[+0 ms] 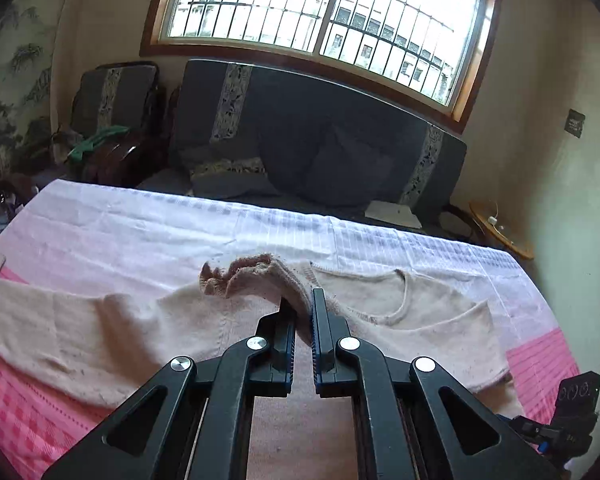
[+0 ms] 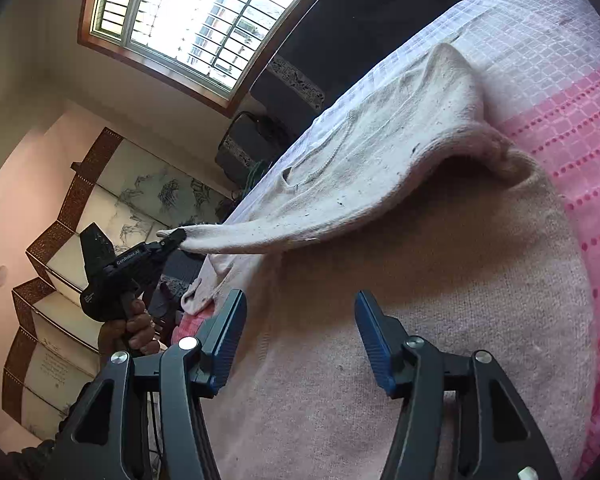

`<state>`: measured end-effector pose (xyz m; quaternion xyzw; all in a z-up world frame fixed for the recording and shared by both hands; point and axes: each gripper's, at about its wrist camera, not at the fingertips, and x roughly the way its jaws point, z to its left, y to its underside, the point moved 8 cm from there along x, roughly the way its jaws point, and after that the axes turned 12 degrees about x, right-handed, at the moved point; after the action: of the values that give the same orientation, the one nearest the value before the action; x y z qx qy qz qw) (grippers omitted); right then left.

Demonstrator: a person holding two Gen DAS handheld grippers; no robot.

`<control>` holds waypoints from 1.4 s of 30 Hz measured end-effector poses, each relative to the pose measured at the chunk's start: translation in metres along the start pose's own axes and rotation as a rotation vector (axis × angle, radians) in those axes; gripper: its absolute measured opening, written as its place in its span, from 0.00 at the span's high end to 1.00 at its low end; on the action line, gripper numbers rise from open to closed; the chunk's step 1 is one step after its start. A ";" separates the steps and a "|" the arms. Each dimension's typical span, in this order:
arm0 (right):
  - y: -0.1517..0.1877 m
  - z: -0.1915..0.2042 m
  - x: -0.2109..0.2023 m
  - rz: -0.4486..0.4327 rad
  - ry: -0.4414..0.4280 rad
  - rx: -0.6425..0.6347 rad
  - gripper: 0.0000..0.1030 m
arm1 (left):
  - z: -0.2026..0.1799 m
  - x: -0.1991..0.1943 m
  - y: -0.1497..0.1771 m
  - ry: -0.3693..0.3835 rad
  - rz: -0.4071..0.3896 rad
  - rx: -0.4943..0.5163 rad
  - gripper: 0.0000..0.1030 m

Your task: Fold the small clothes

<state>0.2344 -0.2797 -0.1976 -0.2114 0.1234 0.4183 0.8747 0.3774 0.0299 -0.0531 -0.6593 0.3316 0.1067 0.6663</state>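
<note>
Your left tool [image 1: 303, 312] is clamped on a lifted fold of the beige knitted sweater [image 1: 100, 332], which sprawls across the middle of the frame on the pink-and-white checked cloth [image 1: 140, 216] covering the surface. Your right tool [image 2: 300, 336] hangs with its jaws apart over the sweater's lower body, nothing between them. Behind, a dark grey sofa [image 1: 340, 140] under the barred window [image 1: 320, 4] fills the upper frame.
</note>
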 end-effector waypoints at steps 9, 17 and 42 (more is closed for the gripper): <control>-0.003 -0.002 -0.004 -0.012 -0.023 0.020 0.47 | 0.040 0.056 0.079 -0.036 0.169 -0.080 0.93; -0.020 0.006 0.002 0.011 0.018 0.053 0.43 | 0.052 0.060 0.093 0.000 0.211 -0.138 0.90; -0.094 -0.045 -0.001 -0.244 0.250 0.158 0.91 | 0.052 0.079 0.064 -0.118 0.151 -0.038 0.88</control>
<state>0.3054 -0.3542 -0.2124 -0.2056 0.2371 0.2687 0.9107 0.4160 0.0632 -0.1549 -0.6375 0.3386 0.2014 0.6621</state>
